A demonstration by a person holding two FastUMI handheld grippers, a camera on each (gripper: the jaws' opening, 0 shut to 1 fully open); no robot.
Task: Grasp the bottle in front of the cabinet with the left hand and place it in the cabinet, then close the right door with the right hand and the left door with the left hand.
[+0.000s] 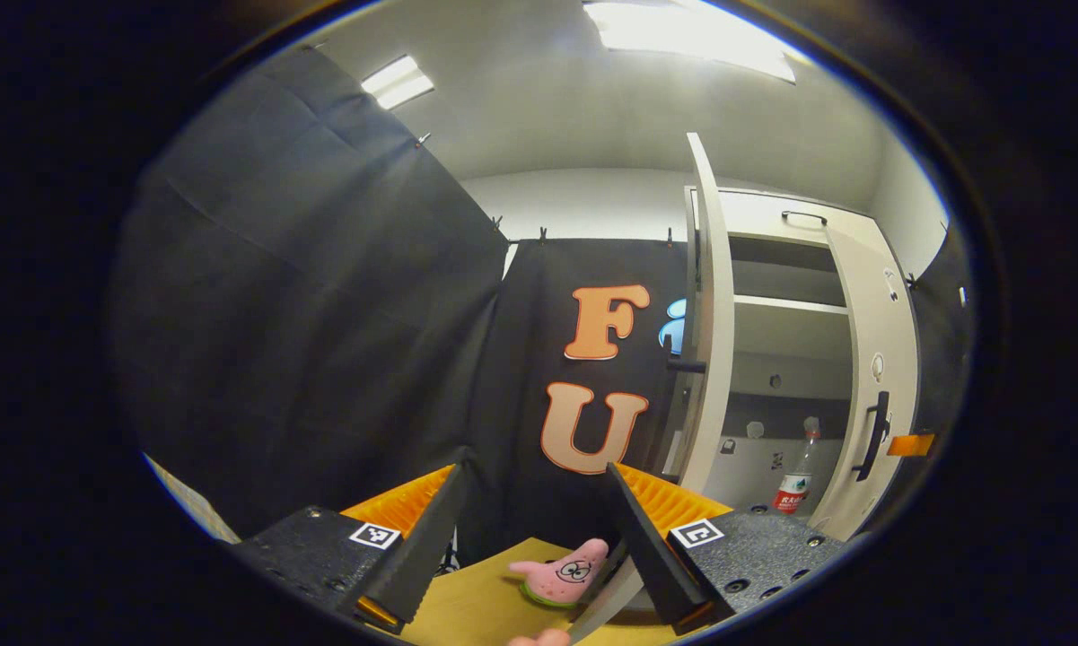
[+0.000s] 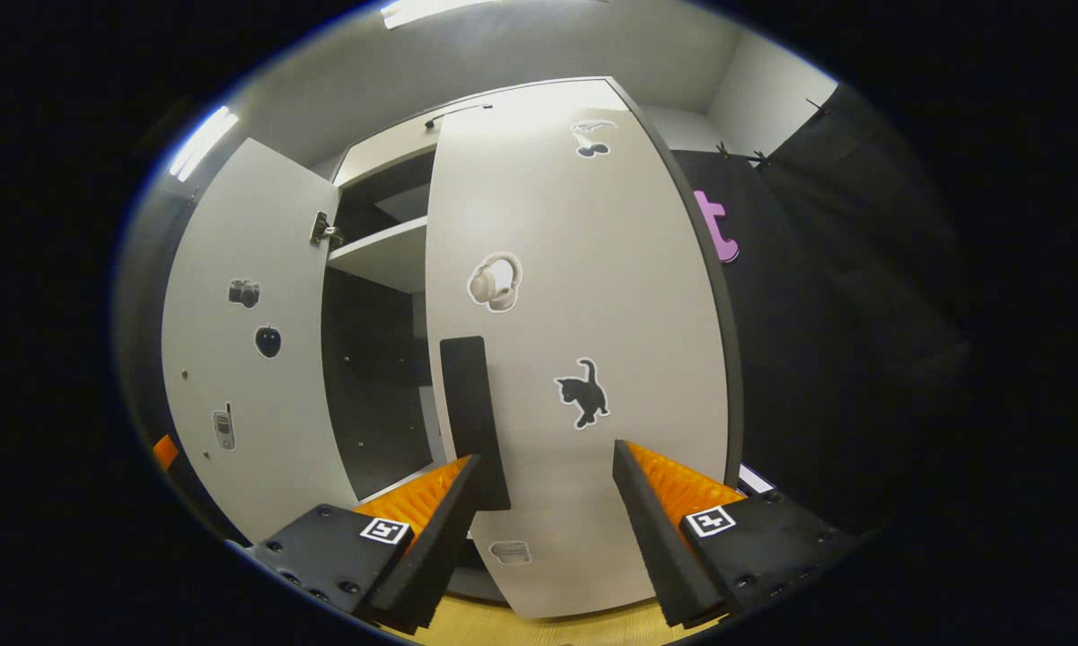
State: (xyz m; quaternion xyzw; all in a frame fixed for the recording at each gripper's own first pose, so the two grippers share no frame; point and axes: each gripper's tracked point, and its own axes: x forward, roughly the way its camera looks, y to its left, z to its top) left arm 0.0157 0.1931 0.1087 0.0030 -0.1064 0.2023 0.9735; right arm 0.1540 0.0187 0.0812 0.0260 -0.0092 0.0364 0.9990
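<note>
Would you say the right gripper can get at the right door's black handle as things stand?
Probably yes. The right gripper faces the right door with its jaws open, and the black handle stands just above its left finger, with nothing between them. The door is still partly open.

Bottle (image 1: 797,471) label too small to tell, right door (image 2: 583,359) hiding the cabinet's right half (shelves included)
</note>
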